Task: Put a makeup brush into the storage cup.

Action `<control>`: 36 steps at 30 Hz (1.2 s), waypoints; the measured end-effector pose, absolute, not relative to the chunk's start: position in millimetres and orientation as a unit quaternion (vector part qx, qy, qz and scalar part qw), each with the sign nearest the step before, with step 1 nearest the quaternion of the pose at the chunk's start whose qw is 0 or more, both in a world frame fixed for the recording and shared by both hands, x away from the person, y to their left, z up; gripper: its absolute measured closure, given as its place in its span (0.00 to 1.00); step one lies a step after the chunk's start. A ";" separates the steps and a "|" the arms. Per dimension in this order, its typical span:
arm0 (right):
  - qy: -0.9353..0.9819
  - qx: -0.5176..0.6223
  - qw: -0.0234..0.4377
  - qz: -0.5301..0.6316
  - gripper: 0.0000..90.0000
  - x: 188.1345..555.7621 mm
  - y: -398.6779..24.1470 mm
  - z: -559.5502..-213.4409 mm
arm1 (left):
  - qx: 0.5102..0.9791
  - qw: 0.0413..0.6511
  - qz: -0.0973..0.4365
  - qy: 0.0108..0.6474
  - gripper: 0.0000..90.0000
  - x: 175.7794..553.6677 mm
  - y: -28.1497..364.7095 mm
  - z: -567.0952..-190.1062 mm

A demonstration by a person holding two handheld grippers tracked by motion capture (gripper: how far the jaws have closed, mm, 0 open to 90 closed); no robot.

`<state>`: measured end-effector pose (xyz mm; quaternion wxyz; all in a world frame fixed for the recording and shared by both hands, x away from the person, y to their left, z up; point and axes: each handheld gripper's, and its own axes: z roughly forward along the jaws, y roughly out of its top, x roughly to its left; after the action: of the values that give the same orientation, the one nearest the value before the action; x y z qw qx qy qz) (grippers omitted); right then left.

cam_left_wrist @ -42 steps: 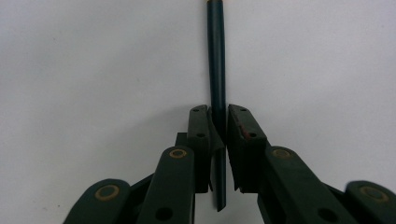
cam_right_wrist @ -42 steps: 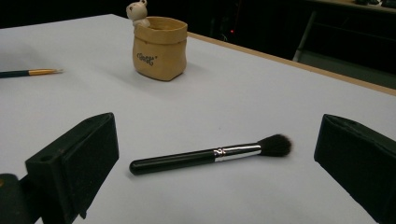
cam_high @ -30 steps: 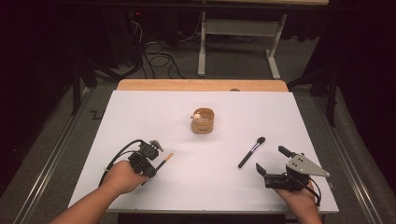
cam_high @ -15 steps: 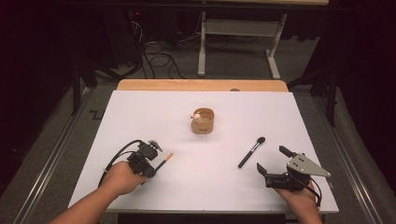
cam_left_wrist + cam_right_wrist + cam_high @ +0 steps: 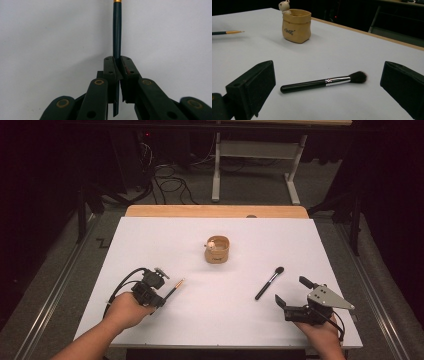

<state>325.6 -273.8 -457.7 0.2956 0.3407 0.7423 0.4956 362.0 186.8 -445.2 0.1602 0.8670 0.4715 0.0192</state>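
My left gripper [image 5: 161, 299] [image 5: 117, 58] is shut on the dark handle of a thin brush [image 5: 173, 289] [image 5: 117, 30] with a gold ferrule. The brush points away from me, toward the table's middle. A black makeup brush [image 5: 268, 283] [image 5: 312, 84] with a silver ferrule lies flat on the white table [image 5: 310, 250]. Just short of it, my right gripper [image 5: 292, 291] [image 5: 329, 73] stands open, with nothing between its jaws. A tan bag-shaped holder [image 5: 217, 249] [image 5: 296, 25] with a small bear figure on its rim stands upright mid-table.
The thin brush's gold tip [image 5: 233, 32] shows at the far left of the right gripper view. A wooden strip [image 5: 215, 211] borders the table's far edge. Beyond it are a dark floor with cables [image 5: 167, 182] and a white frame [image 5: 255, 155].
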 end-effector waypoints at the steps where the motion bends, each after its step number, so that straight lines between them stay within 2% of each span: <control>1: 0.742 0.340 0.296 0.495 0.00 325.6 -273.7 -457.8 | 0.865 0.167 0.019 0.473 0.94 361.7 188.0 -444.1; 16: 0.743 0.341 0.295 0.495 0.00 325.8 -273.3 -458.3 | 0.848 0.240 0.052 0.470 0.94 349.2 202.1 -443.1; 36: 0.743 0.341 0.289 0.498 0.00 327.4 -272.3 -461.5 | 0.802 0.362 0.106 0.464 0.94 335.4 211.9 -454.8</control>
<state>327.4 -272.3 -461.5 0.2895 0.3409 0.7428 0.4983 335.4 211.9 -454.8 0.3620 0.8016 0.4640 0.1057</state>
